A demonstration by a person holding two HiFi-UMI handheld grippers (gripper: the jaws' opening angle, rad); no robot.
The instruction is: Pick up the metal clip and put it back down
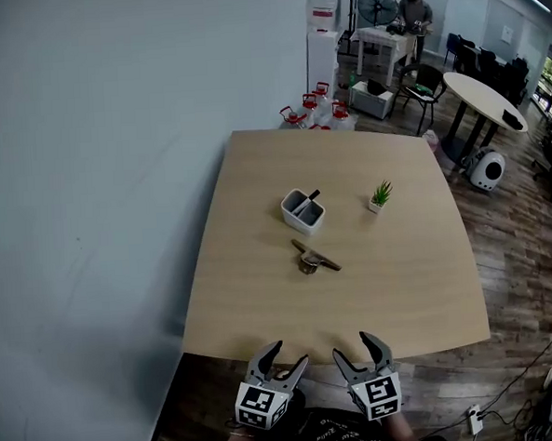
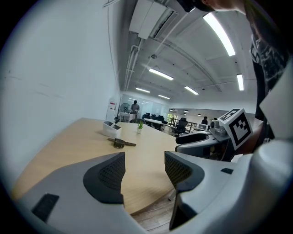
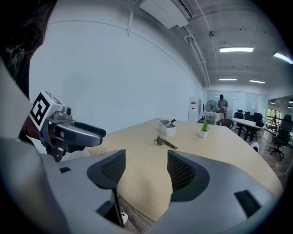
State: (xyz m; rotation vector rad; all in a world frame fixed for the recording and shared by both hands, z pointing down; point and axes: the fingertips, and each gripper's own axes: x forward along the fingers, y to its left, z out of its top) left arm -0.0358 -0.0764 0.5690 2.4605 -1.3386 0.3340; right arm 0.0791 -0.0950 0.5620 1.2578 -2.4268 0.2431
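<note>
The metal clip (image 1: 313, 257) lies flat near the middle of the light wooden table (image 1: 263, 309), dark with long handles; it also shows small in the left gripper view (image 2: 121, 143) and the right gripper view (image 3: 164, 142). My left gripper (image 1: 286, 358) hovers at the table's near edge, jaws open and empty. Beside it my right gripper (image 1: 356, 347) is open too, with nothing between its fingers. Both are well short of the clip. In the left gripper view the right gripper (image 2: 201, 138) shows off to the right; in the right gripper view the left gripper (image 3: 78, 132) shows at left.
A white organiser box (image 1: 302, 210) with a dark item stands just behind the clip. A small potted plant (image 1: 380, 197) sits to its right. Beyond the table are water jugs (image 1: 312, 108), a chair (image 1: 423, 87), another table (image 1: 483, 98) and a person (image 1: 413, 13).
</note>
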